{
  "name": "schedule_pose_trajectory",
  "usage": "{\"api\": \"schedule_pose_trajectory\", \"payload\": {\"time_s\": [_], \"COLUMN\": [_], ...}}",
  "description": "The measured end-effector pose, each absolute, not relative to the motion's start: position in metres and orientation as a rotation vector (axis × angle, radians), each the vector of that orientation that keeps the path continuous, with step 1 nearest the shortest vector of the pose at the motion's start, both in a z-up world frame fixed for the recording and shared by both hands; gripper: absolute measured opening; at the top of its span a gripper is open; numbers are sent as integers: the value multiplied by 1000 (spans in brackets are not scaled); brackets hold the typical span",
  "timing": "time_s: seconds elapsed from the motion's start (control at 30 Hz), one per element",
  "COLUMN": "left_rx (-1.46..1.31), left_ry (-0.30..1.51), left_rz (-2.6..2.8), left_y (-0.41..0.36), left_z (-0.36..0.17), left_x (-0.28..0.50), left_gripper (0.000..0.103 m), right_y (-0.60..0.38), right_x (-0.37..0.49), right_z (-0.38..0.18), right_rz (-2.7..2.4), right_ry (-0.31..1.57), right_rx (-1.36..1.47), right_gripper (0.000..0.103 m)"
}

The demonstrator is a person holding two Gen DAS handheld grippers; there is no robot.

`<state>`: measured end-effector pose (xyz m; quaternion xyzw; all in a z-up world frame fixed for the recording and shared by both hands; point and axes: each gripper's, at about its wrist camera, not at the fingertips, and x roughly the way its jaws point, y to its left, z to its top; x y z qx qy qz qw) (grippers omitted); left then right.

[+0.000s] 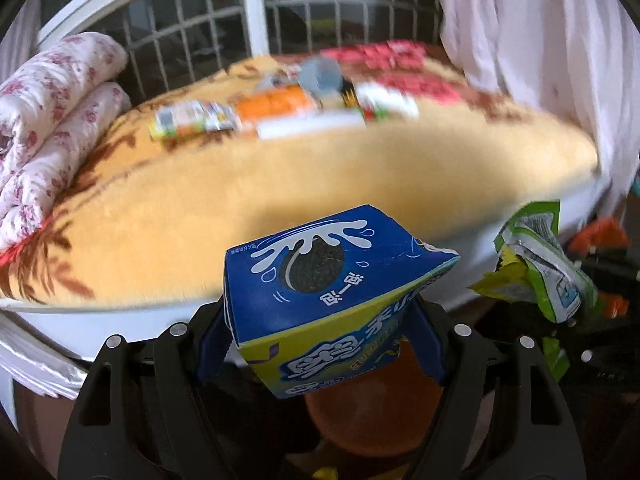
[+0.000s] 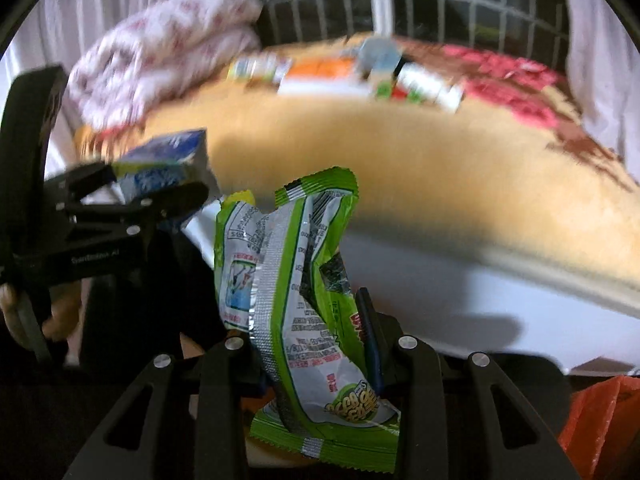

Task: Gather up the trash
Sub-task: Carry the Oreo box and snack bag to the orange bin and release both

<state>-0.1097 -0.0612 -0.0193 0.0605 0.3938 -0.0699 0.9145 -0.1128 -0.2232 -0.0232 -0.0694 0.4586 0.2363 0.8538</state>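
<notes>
Now left gripper (image 1: 324, 344) clamped wide on one blue cookie box (image 1: 320, 280), box tilted, off bed edge. Right gripper (image 2: 320, 344) closed narrow on one crumpled green snack wrapper (image 2: 304, 280), wrapper standing upright between fingers. Beyond: yellow blanket (image 1: 320, 184) on bed, row of more packages (image 1: 280, 112) at far side, blurred, count unclear. One folded floral quilt (image 1: 56, 112) at left. One orange bag (image 2: 600, 420) at lower right.

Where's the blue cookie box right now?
The blue cookie box sits clamped in the left gripper, off the yellow blanket, above an orange bin. In the right wrist view it shows far left, beside the green wrapper held by the right gripper.
</notes>
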Motion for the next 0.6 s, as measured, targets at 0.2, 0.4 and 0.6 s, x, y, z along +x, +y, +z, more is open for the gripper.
{"api": "schedule_pose_trajectory", "payload": {"time_s": [0.2,0.4,0.6], "left_rx": [165,211,271], "left_ry": [1049,1301,1459], "left_rz": [-230,-256,-228], "left_y": [-69,-77,-77], "left_z": [-87,-163,-223], "left_x": [-106,-80,-63], "left_gripper": [73,73,73], "right_y": [-213,-199,-190], "right_x": [-106,-77,-52], "right_z": [-72,-135,-195], "right_rz": [499,452,451], "right_ry": [1133,1307,1457], "right_rx": [-211,-253,-282], "right_gripper": [35,35,35]}}
